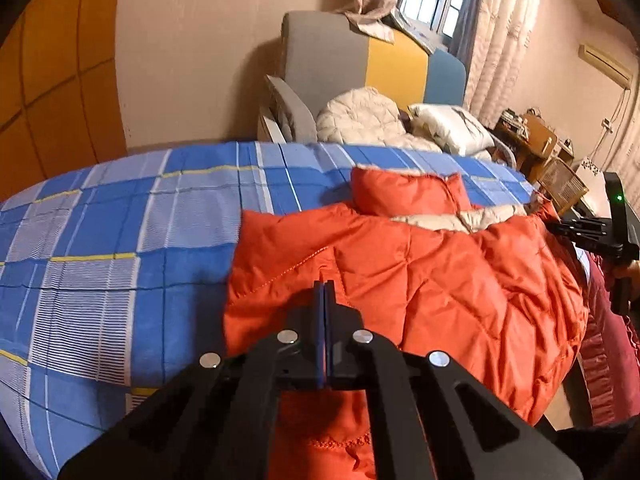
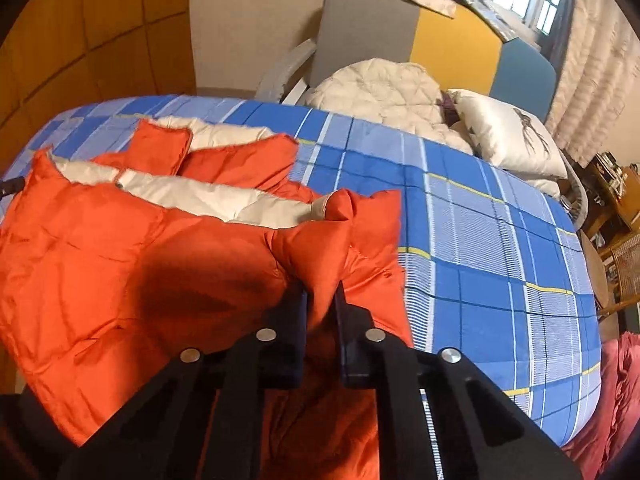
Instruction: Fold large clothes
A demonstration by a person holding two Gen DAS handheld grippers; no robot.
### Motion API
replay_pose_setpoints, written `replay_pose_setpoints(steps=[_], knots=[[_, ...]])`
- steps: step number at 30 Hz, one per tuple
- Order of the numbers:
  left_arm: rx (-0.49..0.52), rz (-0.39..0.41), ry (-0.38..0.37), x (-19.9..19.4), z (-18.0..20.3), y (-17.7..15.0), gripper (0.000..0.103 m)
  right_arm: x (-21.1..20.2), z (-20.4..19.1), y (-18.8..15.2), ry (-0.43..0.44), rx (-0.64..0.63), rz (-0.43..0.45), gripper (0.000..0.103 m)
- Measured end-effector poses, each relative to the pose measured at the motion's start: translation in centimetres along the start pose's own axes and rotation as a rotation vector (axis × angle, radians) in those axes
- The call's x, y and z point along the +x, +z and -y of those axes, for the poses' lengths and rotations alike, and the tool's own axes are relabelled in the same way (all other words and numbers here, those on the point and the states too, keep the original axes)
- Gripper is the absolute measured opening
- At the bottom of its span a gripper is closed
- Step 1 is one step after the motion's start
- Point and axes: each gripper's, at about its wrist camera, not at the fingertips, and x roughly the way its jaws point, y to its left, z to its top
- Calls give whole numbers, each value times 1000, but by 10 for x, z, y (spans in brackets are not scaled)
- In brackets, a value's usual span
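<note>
While left tongs (image 1: 324,285) sit together, right tongs (image 2: 320,292) clamp the orange jacket (image 2: 120,272).

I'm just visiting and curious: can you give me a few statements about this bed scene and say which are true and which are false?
1. The orange jacket lies on a blue checked bedsheet. True.
2. The jacket's lining is black. False: the lining showing at its opening is cream.
3. The right gripper has a bunch of orange fabric pinched between its jaws. True.
4. The left gripper stands wide open. False: its jaws are shut together.
5. A cream quilted garment sits on the chair behind the bed. True.
</note>
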Motion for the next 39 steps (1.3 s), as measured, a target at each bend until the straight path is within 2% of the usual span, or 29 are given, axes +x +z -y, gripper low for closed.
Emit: replay_pose_setpoints(steps=[10, 19, 23, 28, 39], knots=[[-21, 80, 72, -20, -1, 19, 0, -37, 3, 16, -60, 32, 101, 6], [-41, 140, 102, -20, -3, 70, 0, -45, 12, 55, -120, 54, 168, 2], [-77, 132, 132, 2, -8, 87, 0, -23, 16, 76, -138, 79, 158, 2], [-107, 81, 166, 45, -17, 102, 0, 18, 25, 90, -150, 131, 111, 1], [-154, -62, 248, 132, -29, 94, 0, 106, 26, 84, -179, 179, -15, 1]])
